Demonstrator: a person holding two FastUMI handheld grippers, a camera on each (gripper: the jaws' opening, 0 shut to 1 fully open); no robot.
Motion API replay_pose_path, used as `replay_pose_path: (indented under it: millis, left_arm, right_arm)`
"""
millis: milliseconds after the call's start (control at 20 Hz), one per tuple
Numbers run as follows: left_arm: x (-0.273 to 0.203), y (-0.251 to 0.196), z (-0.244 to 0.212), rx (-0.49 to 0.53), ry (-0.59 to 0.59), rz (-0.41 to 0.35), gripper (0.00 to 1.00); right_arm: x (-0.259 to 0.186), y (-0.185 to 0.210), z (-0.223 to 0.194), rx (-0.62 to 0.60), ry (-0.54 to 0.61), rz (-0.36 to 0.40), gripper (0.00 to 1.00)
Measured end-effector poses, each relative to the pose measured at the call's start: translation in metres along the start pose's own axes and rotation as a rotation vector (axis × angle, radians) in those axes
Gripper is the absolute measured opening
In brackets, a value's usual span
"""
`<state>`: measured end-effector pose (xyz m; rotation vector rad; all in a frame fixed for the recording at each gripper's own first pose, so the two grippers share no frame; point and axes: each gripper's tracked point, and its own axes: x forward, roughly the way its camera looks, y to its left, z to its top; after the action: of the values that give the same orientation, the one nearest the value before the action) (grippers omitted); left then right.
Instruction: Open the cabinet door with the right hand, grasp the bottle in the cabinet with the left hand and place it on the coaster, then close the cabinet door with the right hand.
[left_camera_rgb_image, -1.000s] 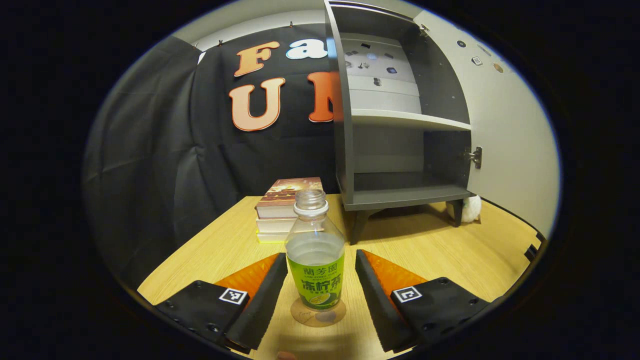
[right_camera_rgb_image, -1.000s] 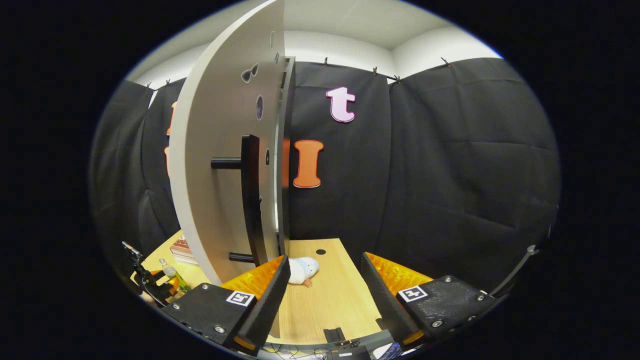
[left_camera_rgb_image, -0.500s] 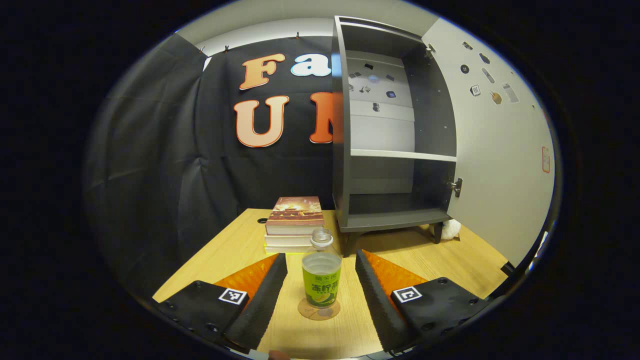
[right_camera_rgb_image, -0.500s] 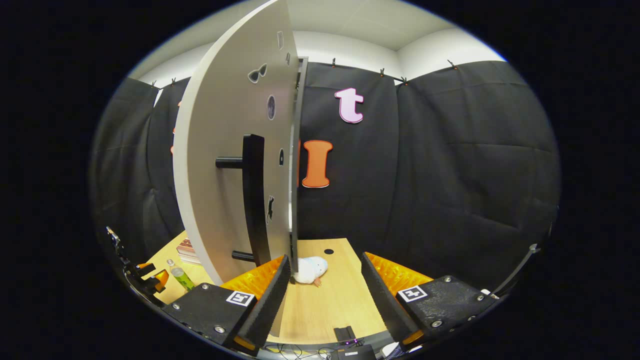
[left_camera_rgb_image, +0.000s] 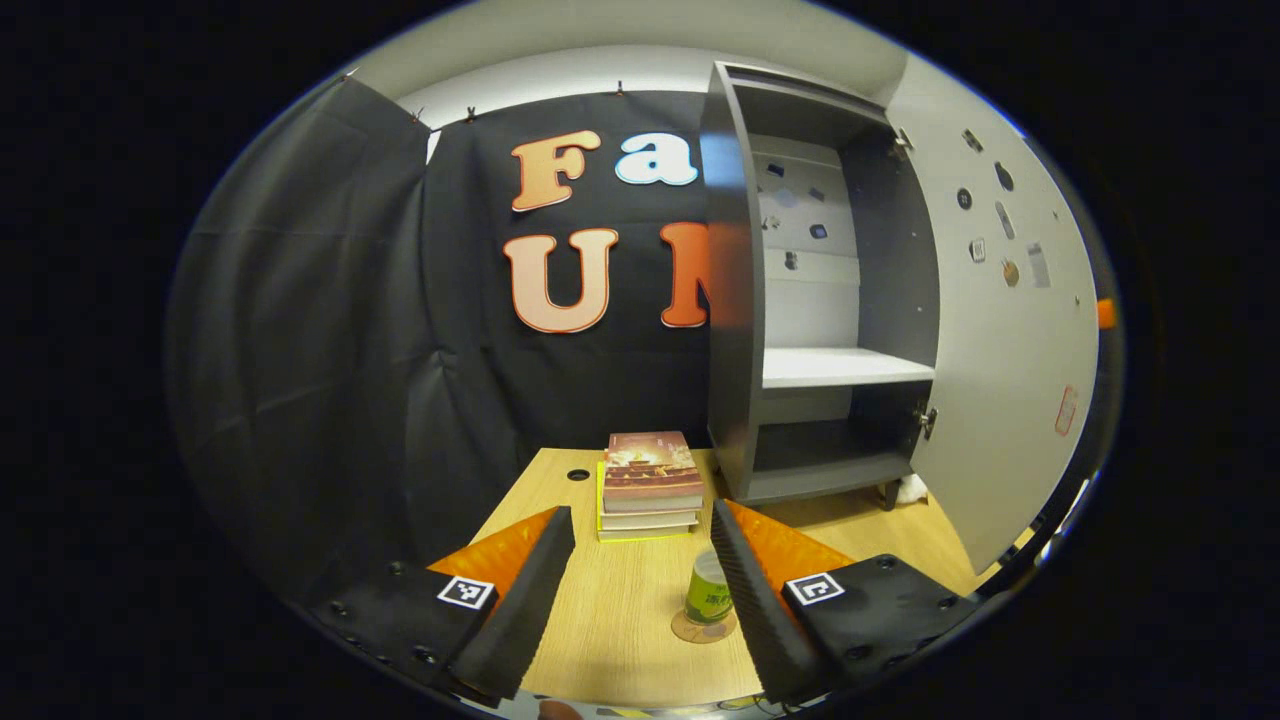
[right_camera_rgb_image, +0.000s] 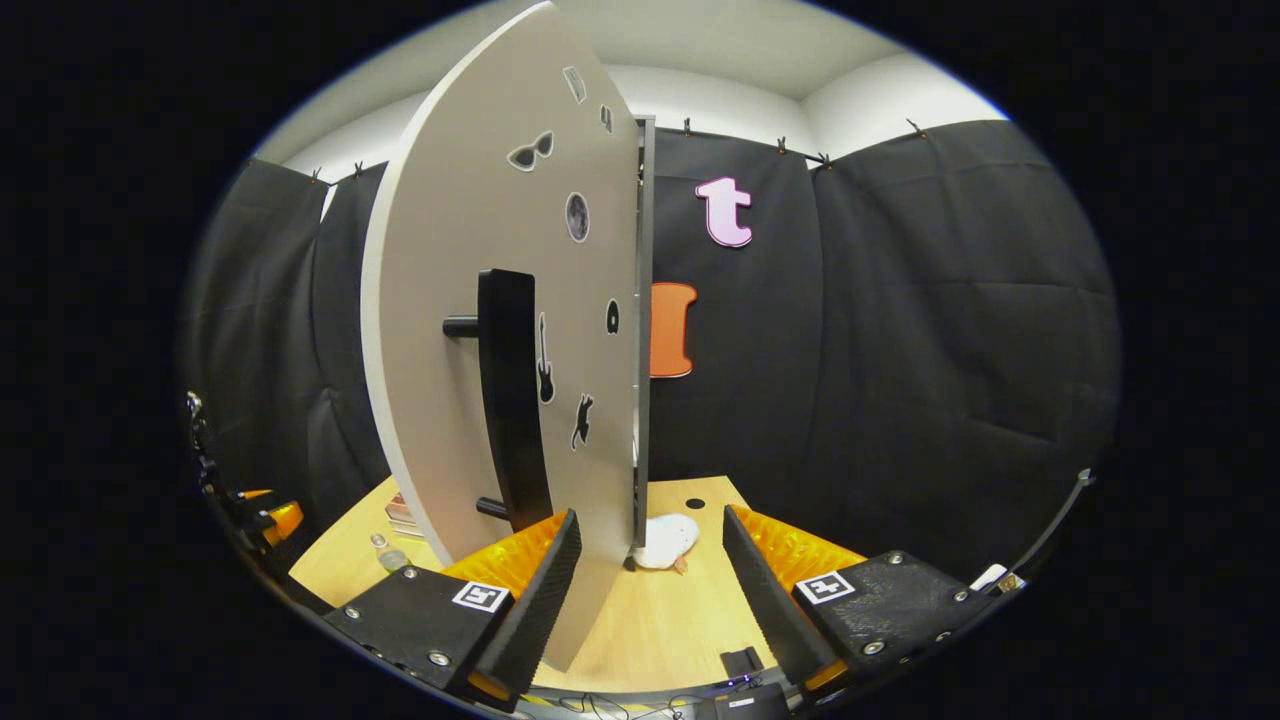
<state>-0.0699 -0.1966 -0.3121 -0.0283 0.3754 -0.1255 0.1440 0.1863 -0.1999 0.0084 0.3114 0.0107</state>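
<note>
Left gripper view: left gripper (left_camera_rgb_image: 640, 580) held above the near edge of the wooden table (left_camera_rgb_image: 620, 640), jaws spread wide, nothing between them. Bottle (left_camera_rgb_image: 709, 590) upright on the round coaster (left_camera_rgb_image: 690, 630), partly hidden behind the right-hand finger (left_camera_rgb_image: 745, 590); contact with that finger cannot be told. Stack of books (left_camera_rgb_image: 650, 485) farther back on the table, just left of the cabinet (left_camera_rgb_image: 740, 300). Cabinet standing on short legs, interior exposed, white shelf (left_camera_rgb_image: 840, 367) across the middle, lower compartment holding nothing visible. Cabinet door (left_camera_rgb_image: 1010, 380) swung out to the right, hinge (left_camera_rgb_image: 926, 418) visible at its inner edge, small stickers on its inner face.

Right gripper view: right gripper (right_camera_rgb_image: 650, 590) with jaws spread wide, gripping nothing. Cabinet door (right_camera_rgb_image: 470, 330) seen nearly edge-on, outer face to the left, lower edge between the fingers. Vertical black bar handle (right_camera_rgb_image: 510, 400) on the outer face, above the left-hand finger (right_camera_rgb_image: 540, 590). Small white plush toy (right_camera_rgb_image: 668, 540) on the table (right_camera_rgb_image: 660, 630) beyond the door's edge. Bottle cap (right_camera_rgb_image: 380, 541) and books (right_camera_rgb_image: 400, 512) visible low left; left gripper (right_camera_rgb_image: 265, 515) at the far left edge.
</note>
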Motion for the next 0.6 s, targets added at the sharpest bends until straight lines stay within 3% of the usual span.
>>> replay_pose_path:
  millis: [450, 500, 550, 600]
  left_arm:
    - [-0.003, 0.082, 0.072, 0.004, -0.05, 0.059, 0.9]
    - [-0.003, 0.087, 0.076, -0.013, -0.051, 0.061, 0.91]
    - [-0.003, 0.094, 0.08, -0.024, -0.054, 0.065, 0.91]
    - [-0.003, 0.102, 0.084, -0.029, -0.06, 0.071, 0.91]
  right_arm:
    - [0.029, 0.077, 0.001, 0.046, -0.005, 0.087, 0.89]
    - [0.033, 0.088, 0.001, 0.048, -0.005, 0.099, 0.98]
    - [0.039, 0.094, 0.002, 0.05, -0.004, 0.114, 0.98]
    - [0.043, 0.11, -0.001, 0.052, -0.001, 0.134, 0.9]
